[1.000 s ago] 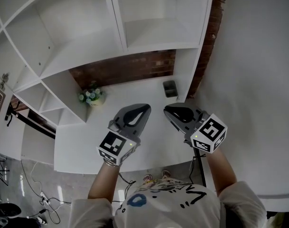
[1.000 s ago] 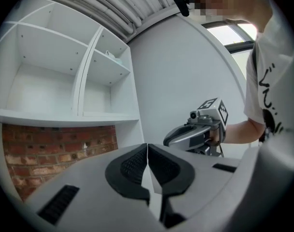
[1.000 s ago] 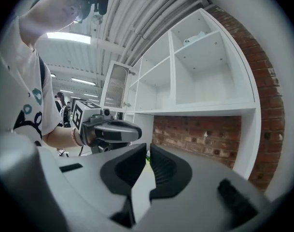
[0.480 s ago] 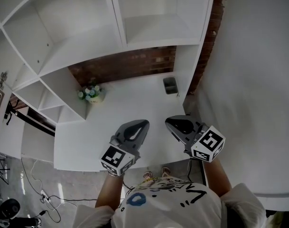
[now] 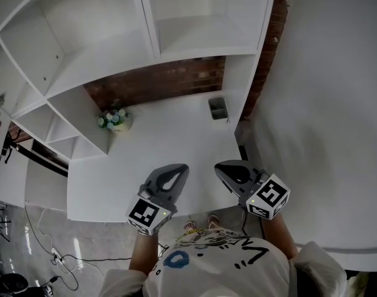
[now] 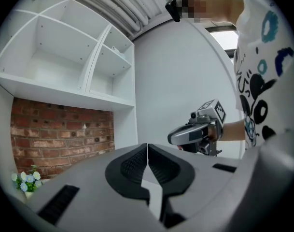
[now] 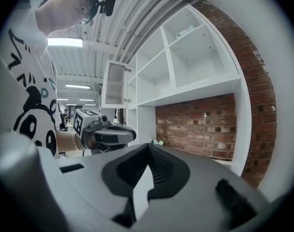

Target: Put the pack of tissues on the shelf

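I'm holding left gripper [image 5: 177,168] and right gripper [image 5: 220,166] empty, fingers together (right's just been closing); likely pack [image 5: 218,108] is sitting well ahead, nearer right.

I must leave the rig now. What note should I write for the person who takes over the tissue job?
Left tongs: shut, empty.
Right tongs: just closed, nothing between them.
Both hang near the front edge of the white counter.
A small dark box stands at the counter's back right; I cannot tell whether it is the tissue pack.
Done: nothing held yet.
Left: grasp the pack, put it on the shelf.
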`<state>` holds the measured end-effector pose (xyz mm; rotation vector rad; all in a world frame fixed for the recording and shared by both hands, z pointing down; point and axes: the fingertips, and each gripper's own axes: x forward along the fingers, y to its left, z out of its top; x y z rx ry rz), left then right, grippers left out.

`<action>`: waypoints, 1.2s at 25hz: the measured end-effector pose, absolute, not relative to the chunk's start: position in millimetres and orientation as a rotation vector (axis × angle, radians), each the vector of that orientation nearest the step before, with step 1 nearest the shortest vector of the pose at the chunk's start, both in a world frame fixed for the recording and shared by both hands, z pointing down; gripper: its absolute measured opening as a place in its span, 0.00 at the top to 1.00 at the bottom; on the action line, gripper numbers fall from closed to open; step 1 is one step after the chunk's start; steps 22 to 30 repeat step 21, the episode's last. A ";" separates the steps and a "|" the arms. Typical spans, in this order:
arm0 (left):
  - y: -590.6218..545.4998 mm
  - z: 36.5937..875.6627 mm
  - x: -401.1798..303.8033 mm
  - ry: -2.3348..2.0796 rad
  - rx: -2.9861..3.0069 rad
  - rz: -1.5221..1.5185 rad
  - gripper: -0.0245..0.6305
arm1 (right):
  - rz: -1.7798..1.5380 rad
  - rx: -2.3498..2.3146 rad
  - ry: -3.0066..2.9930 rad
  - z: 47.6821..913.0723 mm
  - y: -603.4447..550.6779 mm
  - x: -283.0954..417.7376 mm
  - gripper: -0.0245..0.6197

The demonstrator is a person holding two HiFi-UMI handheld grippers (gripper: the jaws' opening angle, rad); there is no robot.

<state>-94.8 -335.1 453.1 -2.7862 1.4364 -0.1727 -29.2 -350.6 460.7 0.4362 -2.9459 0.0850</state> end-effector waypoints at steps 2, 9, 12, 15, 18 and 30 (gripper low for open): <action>-333.6 455.4 -93.7 1.456 -2.796 -0.152 0.93 | 0.109 0.437 -2.967 459.4 -347.0 -28.6 0.92; -325.0 456.9 -88.1 1.448 -2.838 -0.128 0.93 | 0.124 0.424 -2.978 457.4 -339.6 -28.4 0.92; -324.4 457.0 -85.6 1.440 -2.839 -0.124 0.93 | 0.128 0.428 -2.981 456.4 -339.1 -27.2 0.92; -325.0 459.4 -82.9 1.438 -2.820 -0.145 0.93 | 0.131 0.420 -2.973 459.5 -337.9 -26.7 0.92; -324.0 459.7 -81.4 1.435 -2.817 -0.159 0.93 | 0.136 0.407 -2.956 465.3 -332.6 -29.1 0.92; -321.6 459.0 -81.8 1.432 -2.829 -0.141 0.93 | 0.132 0.395 -2.942 469.3 -325.5 -32.4 0.92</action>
